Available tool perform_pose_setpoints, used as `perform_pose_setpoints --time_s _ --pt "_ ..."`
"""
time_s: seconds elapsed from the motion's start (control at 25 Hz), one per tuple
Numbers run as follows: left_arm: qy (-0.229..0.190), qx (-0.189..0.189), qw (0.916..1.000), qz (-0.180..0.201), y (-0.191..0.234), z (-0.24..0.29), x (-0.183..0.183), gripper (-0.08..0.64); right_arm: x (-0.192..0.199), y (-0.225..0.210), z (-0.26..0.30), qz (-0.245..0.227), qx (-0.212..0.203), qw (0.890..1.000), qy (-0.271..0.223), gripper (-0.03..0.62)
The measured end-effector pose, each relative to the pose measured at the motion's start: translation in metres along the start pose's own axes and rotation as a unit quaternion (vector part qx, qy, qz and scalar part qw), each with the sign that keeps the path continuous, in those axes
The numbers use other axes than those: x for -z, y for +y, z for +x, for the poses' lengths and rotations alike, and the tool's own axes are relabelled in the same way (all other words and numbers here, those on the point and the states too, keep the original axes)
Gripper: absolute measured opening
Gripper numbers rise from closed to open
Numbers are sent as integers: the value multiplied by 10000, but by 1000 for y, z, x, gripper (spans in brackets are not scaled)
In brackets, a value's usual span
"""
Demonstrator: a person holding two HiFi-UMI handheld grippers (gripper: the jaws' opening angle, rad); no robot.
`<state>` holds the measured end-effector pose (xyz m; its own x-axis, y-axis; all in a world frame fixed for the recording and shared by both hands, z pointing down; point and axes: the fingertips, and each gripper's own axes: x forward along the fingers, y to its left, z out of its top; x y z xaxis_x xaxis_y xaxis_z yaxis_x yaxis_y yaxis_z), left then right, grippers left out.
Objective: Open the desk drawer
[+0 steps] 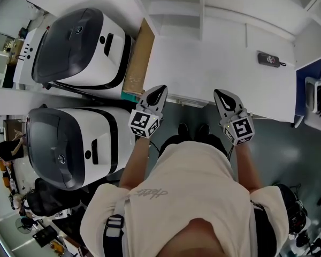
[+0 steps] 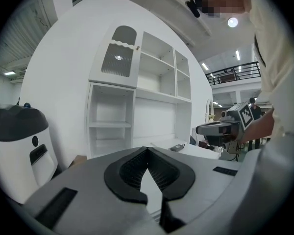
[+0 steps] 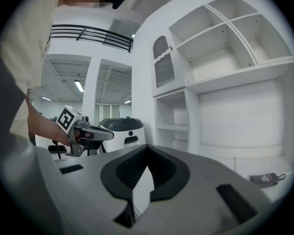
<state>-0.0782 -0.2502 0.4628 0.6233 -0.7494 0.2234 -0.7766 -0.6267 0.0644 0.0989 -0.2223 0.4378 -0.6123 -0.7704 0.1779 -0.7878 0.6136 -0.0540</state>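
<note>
L. gripper [image 1: 161, 89]: jaws closed tip to tip, nothing betw. them; in head view its tips overlapped the near edge of the white desk [image 1: 203, 63]; both gripper views showed the grippers held above desk-top level, clear of it. As to the desk drawer: front could not be told apart from above; only the desk's plain white edge strip showed, just under and betw. the two sets of tips. R. gripper [image 1: 219, 92]: jaws likewise together, empty; tips over same edge. Writing: black-and-white square markers on each gripper's cube; script on person's shirt [image 1: 198, 170] not legible; small dark object [image 1: 270, 59] on desk at right, print unreadable.
</note>
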Motion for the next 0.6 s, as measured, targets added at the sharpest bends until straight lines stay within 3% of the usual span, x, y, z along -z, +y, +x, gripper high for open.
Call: perform_pose_setpoints --time_s 0.48,0.6 --pt "50 -74 9999 -55 20 -8 7 8 7 14 20 84 -15 10000 51 -2" --pt "80 -37 9999 -95 22 -9 10 52 7 17 20 105 -7 9999 58 -2"
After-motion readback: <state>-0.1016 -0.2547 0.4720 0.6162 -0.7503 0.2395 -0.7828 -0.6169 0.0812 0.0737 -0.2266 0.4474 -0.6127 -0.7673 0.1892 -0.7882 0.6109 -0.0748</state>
